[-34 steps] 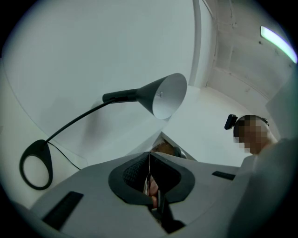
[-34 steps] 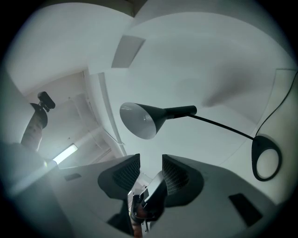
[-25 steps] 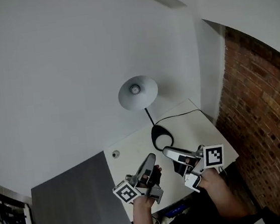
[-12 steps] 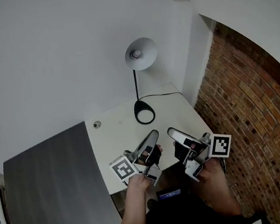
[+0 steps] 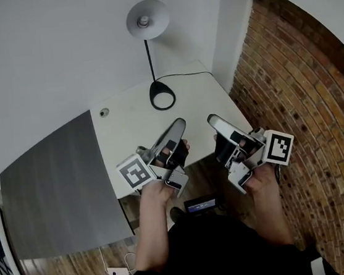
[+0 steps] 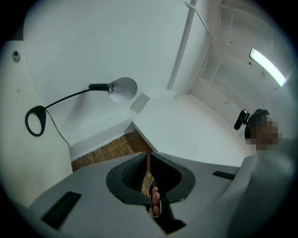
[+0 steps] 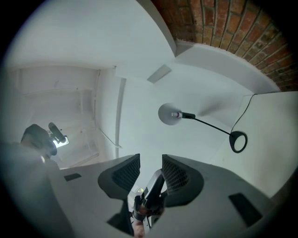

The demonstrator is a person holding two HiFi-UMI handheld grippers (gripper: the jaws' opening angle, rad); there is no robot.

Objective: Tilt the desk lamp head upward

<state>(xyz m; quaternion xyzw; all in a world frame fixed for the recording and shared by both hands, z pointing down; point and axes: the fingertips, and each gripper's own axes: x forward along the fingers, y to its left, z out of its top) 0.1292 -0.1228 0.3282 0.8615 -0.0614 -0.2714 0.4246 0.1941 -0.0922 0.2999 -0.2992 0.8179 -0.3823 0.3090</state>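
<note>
1. A flat, matte dark-grey panel (image 5: pixel 54 192) fills the lower left.
2. The smooth white desk (image 5: pixel 127 130) lies at centre. At its far edge, top centre, stands the desk lamp (image 5: pixel 149 55), with a black ring base, a thin stem and a round dished head (image 5: pixel 147 18).
3. The left tool (image 5: pixel 178 125), lower centre, is clenched on nothing, well apart from the lamp.
4. The right tool (image 5: pixel 212 121), just beside it, is released and empty.
5. A rough red brick wall (image 5: pixel 301 74) runs down the right.

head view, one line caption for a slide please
Left gripper shut and right gripper open, both short of the desk lamp on the white desk.
</note>
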